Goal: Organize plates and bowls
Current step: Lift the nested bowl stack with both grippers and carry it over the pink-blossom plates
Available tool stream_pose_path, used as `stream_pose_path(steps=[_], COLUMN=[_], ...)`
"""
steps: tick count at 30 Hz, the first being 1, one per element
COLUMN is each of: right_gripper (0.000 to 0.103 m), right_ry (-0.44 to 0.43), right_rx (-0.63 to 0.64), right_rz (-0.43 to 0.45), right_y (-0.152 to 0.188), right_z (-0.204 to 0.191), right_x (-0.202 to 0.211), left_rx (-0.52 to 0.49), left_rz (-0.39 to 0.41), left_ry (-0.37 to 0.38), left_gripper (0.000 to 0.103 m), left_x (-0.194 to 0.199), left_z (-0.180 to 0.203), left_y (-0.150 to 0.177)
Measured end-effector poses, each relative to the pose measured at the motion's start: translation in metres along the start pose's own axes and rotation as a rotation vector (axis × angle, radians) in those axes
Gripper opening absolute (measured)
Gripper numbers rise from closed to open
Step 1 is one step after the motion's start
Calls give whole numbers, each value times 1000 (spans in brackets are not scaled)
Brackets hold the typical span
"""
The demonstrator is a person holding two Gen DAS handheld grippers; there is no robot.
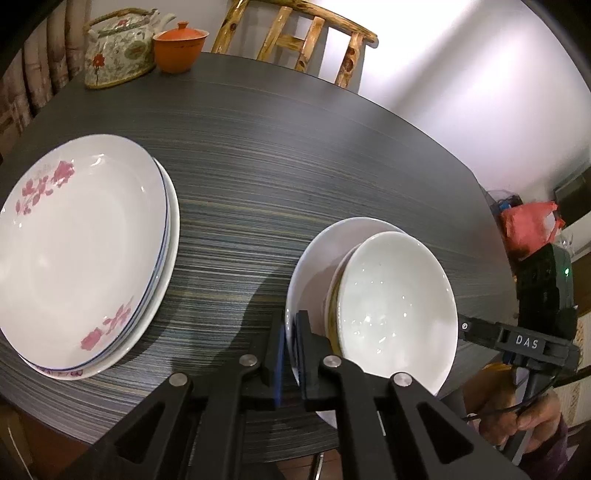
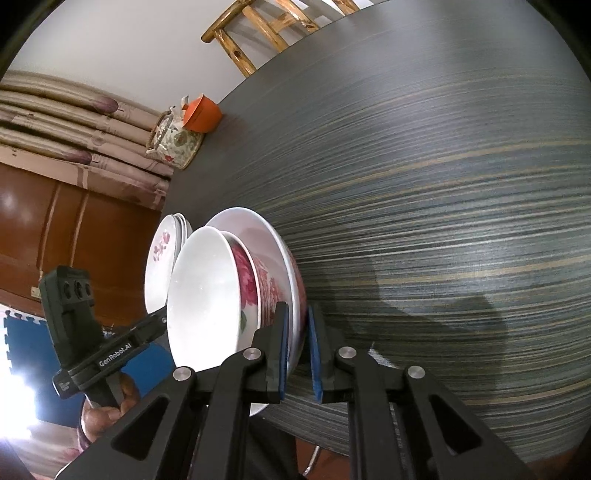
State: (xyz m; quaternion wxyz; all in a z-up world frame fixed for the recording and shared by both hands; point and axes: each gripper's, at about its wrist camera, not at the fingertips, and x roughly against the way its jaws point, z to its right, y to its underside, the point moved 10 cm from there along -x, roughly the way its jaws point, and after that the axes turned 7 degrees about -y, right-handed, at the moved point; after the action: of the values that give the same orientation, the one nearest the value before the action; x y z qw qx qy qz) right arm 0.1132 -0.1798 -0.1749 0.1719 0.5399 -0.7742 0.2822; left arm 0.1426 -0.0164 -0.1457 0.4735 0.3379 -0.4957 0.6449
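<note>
A large white bowl (image 1: pixel 314 258) with a red pattern on its outside (image 2: pixel 251 229) stands on the dark table. A smaller white bowl (image 1: pixel 395 295) with red flowers on its side (image 2: pixel 203 295) sits nested in it, off-centre. My left gripper (image 1: pixel 291 332) is shut on the large bowl's near rim. From the opposite side my right gripper (image 2: pixel 297 332) has the same bowl's rim between its blue pads, closed tight around it; its finger also shows in the left wrist view (image 1: pixel 465 326). A stack of white plates (image 1: pixel 81 251) with pink flowers lies to the left (image 2: pixel 162 251).
A flowered teapot (image 1: pixel 118 51) and an orange lidded cup (image 1: pixel 181 48) stand at the table's far edge (image 1: pixel 295 147). A wooden chair (image 1: pixel 295 33) is behind them. A red bag (image 1: pixel 528 225) sits off the table to the right. A person's hand (image 2: pixel 107 406) holds the left gripper's handle.
</note>
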Motion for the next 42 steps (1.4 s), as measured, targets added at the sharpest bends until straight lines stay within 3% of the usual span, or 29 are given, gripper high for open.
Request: stream_pose_path(steps=[29,42], right_gripper=[13,13], right_ry=[-59,-111], right_rx=[-44,12], right_rz=[-40,-94], right_y=[-13,-38], right_z=[-11,-84], right_x=[-3,-34], left_rx=[83,191], left_rz=[44,128], left_ry=[-40,-110], left_gripper=[3,3], left_x=[30,85], left_z=[-22,-89], left_y=[-28,-66])
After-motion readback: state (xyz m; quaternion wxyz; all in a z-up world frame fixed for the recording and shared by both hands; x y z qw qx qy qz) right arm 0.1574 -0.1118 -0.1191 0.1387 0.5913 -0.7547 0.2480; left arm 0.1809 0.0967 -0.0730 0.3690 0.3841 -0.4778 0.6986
